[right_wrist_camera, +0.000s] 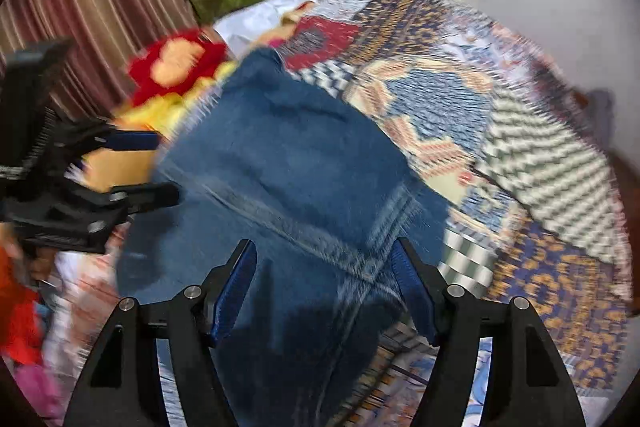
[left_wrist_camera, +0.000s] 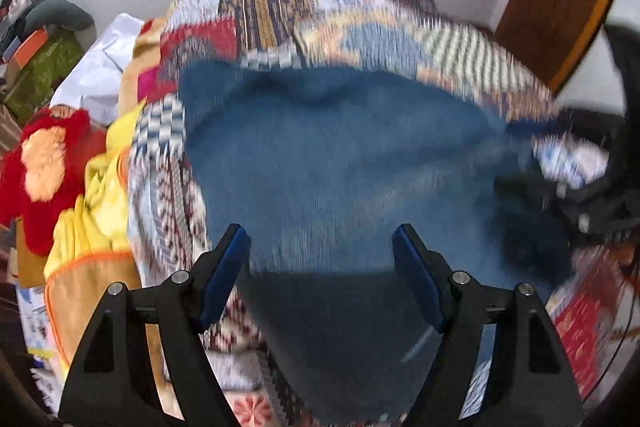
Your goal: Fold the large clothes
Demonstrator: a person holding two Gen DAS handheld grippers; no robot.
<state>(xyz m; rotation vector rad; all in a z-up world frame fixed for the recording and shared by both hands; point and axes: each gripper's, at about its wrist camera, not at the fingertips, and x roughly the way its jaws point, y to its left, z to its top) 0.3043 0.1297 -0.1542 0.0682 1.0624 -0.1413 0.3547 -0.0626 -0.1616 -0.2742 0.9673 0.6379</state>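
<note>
A bed [right_wrist_camera: 520, 147] is covered by a patchwork quilt [left_wrist_camera: 360, 27] of printed panels, chevrons, checks and florals, which gives a broad, soft surface on which a large garment can be spread. Across the near part of that quilt a pair of blue denim jeans [right_wrist_camera: 288, 155] is laid out flat, presumably so that a fold can be made; the cloth looks thick and stiff, with a raised stitched seam running diagonally and a hem edge seen at the right, though much detail is lost to motion blur. To the side of the bed a heap of soft things is seen, among them a red plush toy [left_wrist_camera: 48, 171] with a shaggy pile and a yellow cloth [left_wrist_camera: 96, 203]. The left gripper [left_wrist_camera: 322, 243] is held above the jeans with its blue-padded fingers spread wide and nothing between them. The right gripper [right_wrist_camera: 324, 259] is likewise poised over the seam, its fingers apart and empty. Both are judged to be positioned for a grasp not yet made.
</note>
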